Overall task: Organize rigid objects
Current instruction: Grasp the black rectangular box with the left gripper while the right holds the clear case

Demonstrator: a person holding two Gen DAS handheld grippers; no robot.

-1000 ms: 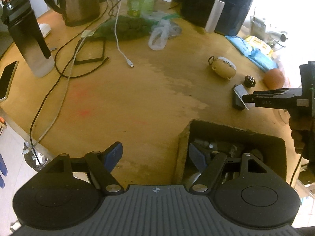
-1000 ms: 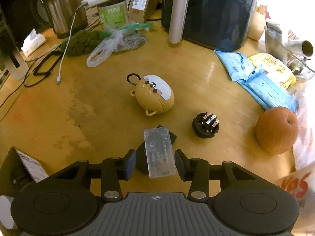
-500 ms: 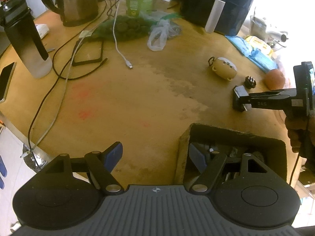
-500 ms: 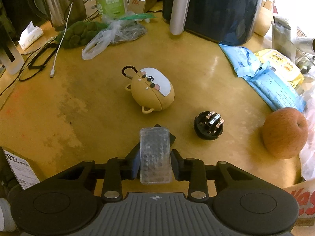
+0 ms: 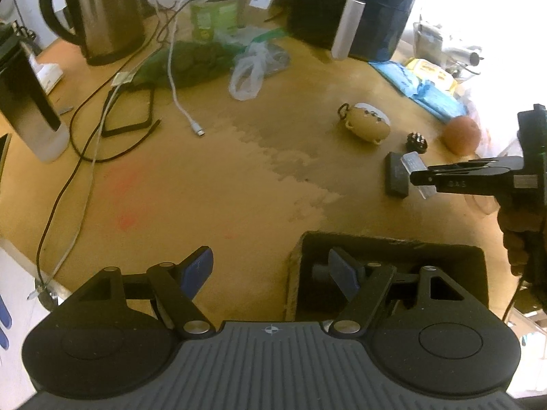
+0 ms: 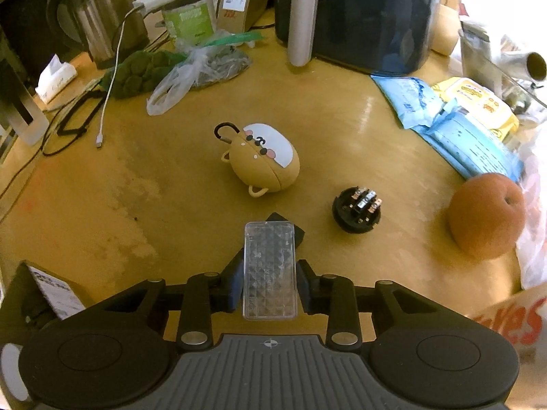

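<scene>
My right gripper is shut on a clear studded plastic case, its pads pressing both long sides. The case hangs just above a black block that lies on the wooden table. The left wrist view shows the same grip from the side: right gripper, case, block. My left gripper is open and holds nothing, straddling the left wall of a dark open box with several items inside. A tan character-faced case and a black round connector lie beyond.
An orange-brown fruit sits at the right beside blue packets. A black air fryer, a steel kettle, plastic bags and a tumbler stand further off. Cables trail across the table's left side.
The right gripper's fingers closed on the clear case, which lay between them on the black block, and raised it slightly. The left gripper has kept still.
</scene>
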